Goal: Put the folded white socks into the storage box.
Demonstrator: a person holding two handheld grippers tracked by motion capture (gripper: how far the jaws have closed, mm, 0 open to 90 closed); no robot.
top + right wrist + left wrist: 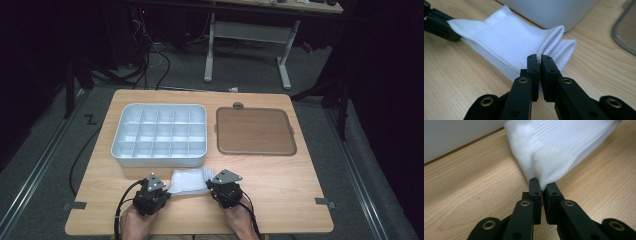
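A folded white ribbed sock (190, 180) lies on the wooden table near its front edge, between my two grippers. My left gripper (166, 191) holds its left end: in the left gripper view the jaws (541, 185) are shut on a pinch of the white sock (554, 152). My right gripper (209, 183) holds the right end; its jaws (539, 58) are shut on the sock's ribbed cuff edge (550, 40). The left gripper's black jaws (439, 25) also show at the sock's far end in the right gripper view.
A white tray (116, 145) with several empty compartments stands just behind the sock. Its brown-tinted lid (255, 131) lies flat to the right. Tape marks (75, 205) sit at the front corners of the table (295, 195).
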